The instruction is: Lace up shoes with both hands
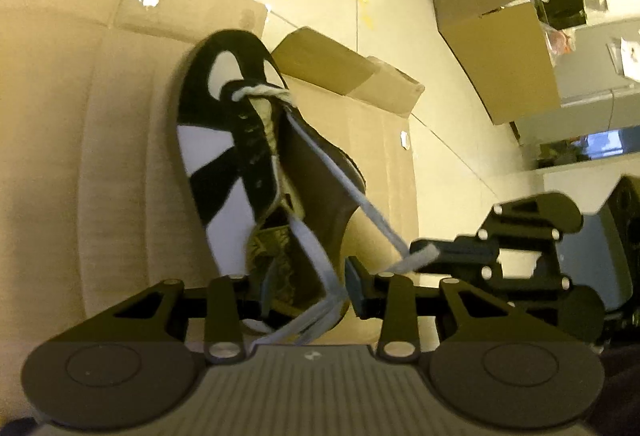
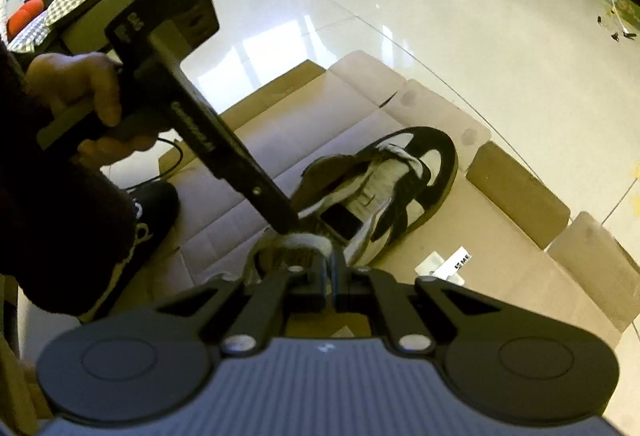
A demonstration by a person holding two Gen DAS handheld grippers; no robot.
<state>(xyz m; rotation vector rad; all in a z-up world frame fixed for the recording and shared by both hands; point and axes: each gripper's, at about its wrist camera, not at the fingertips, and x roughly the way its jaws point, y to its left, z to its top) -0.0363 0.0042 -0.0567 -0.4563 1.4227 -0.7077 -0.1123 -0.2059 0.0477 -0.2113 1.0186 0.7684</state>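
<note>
Flattened cardboard (image 1: pixel 100 140) carries our shoe (image 1: pixel 228 140) at frame centre. Our right gripper (image 1: pixel 416 250) pinches the lace (image 1: pixel 352 188) tip; our left gripper (image 1: pixel 310 294) stands half-wide around loose lace. Pulling harder may slip it free.

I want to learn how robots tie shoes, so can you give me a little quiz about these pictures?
1. True or false: the shoe lies on flat cardboard.
2. Which gripper pinches the end of the lace? A: left. B: right.
3. Fill in: the shoe is black and ____.

Key: 1 true. 2 B, the right gripper is shut on it. 3 white.
</note>
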